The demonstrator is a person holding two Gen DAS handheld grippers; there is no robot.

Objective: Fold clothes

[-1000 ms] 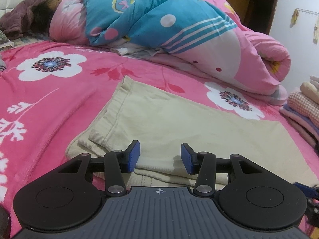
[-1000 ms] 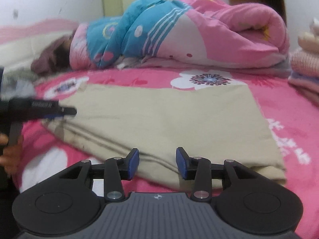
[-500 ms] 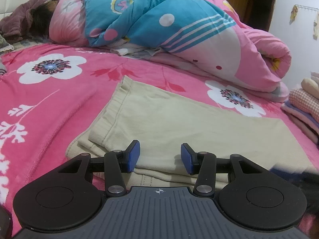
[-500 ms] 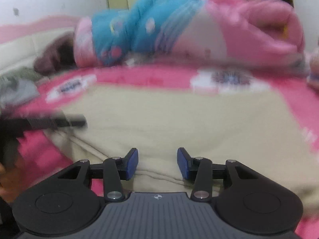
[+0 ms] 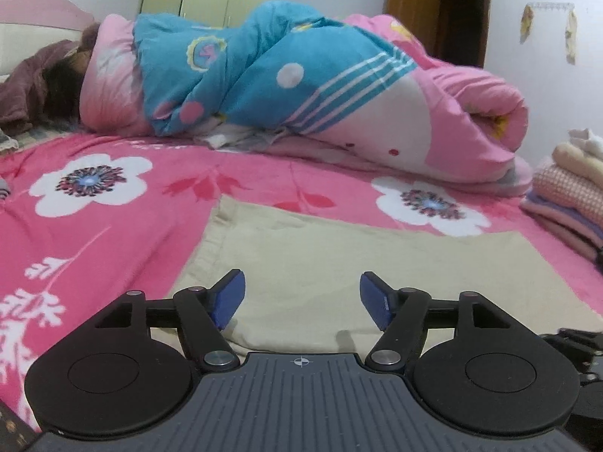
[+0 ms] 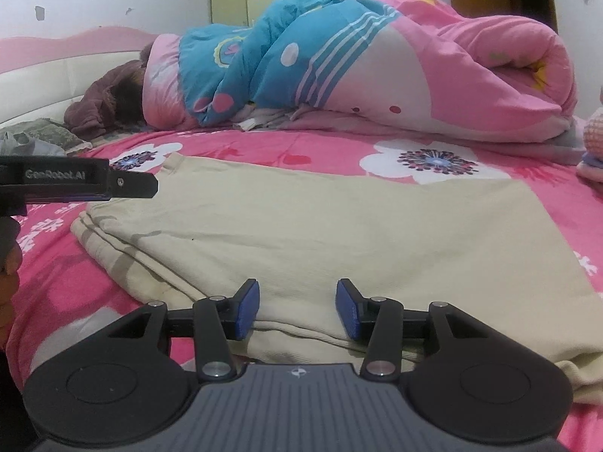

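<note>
A beige garment (image 5: 339,260) lies folded flat on the pink flowered bedspread (image 5: 94,233). In the right wrist view the same beige garment (image 6: 320,226) shows stacked layers along its near and left edges. My left gripper (image 5: 301,301) hovers low over the garment's near edge, open wide, with nothing between its blue pads. My right gripper (image 6: 297,310) is open over the near folded edge, holding nothing. The left gripper (image 6: 113,184) also shows from the side in the right wrist view, above the garment's left corner.
A rolled pink and blue quilt (image 5: 301,86) lies across the back of the bed. A stack of folded clothes (image 5: 565,196) sits at the right edge. Brown clothing (image 6: 101,105) lies by the white headboard (image 6: 45,86). A hand (image 6: 7,263) shows at the far left.
My left gripper has opened wider and dropped closer to the garment. My right gripper has shifted slightly left along the near edge and stays open.
</note>
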